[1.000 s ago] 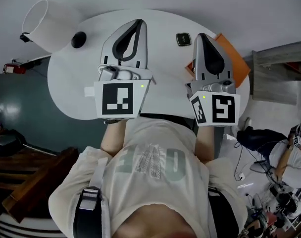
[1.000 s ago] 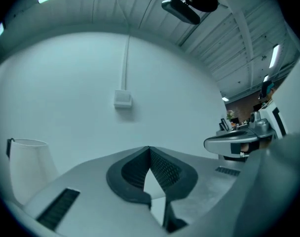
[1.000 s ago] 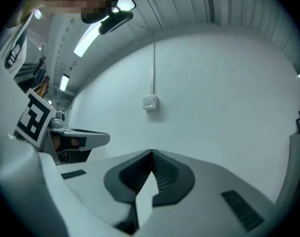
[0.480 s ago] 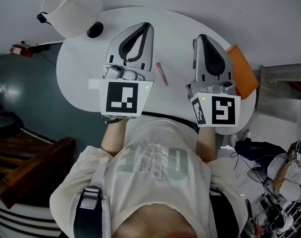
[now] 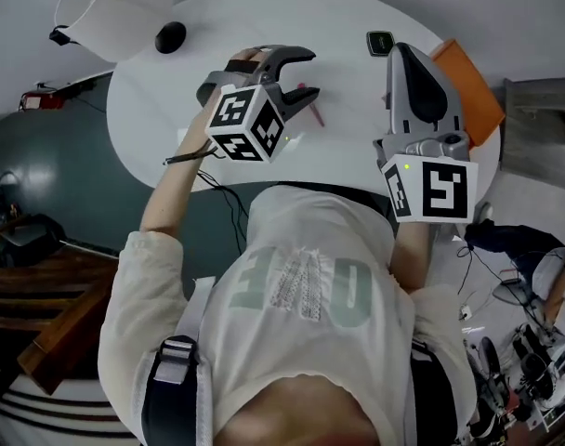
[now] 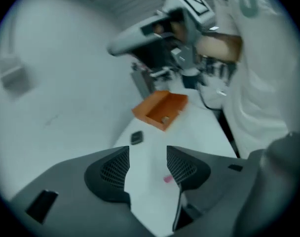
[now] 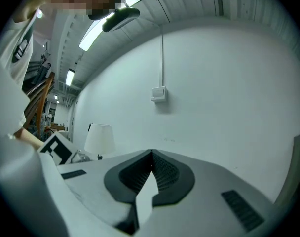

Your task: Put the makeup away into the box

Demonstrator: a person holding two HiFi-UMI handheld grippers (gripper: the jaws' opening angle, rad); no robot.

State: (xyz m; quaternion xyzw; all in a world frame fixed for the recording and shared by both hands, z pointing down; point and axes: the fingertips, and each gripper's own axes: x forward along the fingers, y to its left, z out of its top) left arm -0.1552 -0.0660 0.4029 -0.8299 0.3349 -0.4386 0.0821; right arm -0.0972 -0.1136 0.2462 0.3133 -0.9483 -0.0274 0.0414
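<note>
A pink makeup stick [image 5: 313, 115] lies on the white round table [image 5: 217, 119]; in the left gripper view its end [image 6: 167, 179] shows just below the right pad. My left gripper [image 5: 311, 76] [image 6: 147, 158] hangs tilted down right over it. Its jaws have just been opening and stand apart, with nothing pressed between them. The orange box [image 5: 472, 96] [image 6: 161, 109] stands open at the table's right edge. A small dark compact [image 5: 380, 43] [image 6: 136, 138] lies near it. My right gripper [image 5: 414, 59] [image 7: 151, 155] is held level above the table, shut and empty.
A white lamp shade [image 5: 89, 12] [image 7: 99, 138] and a black round object [image 5: 171, 35] sit at the table's far left. A white wall with a switch plate [image 7: 159, 94] faces the right gripper. The person's torso is against the table's near edge.
My left gripper has dropped towards the table, rolled onto its side and opened its jaws over the pink stick. The right gripper has shifted only slightly.
</note>
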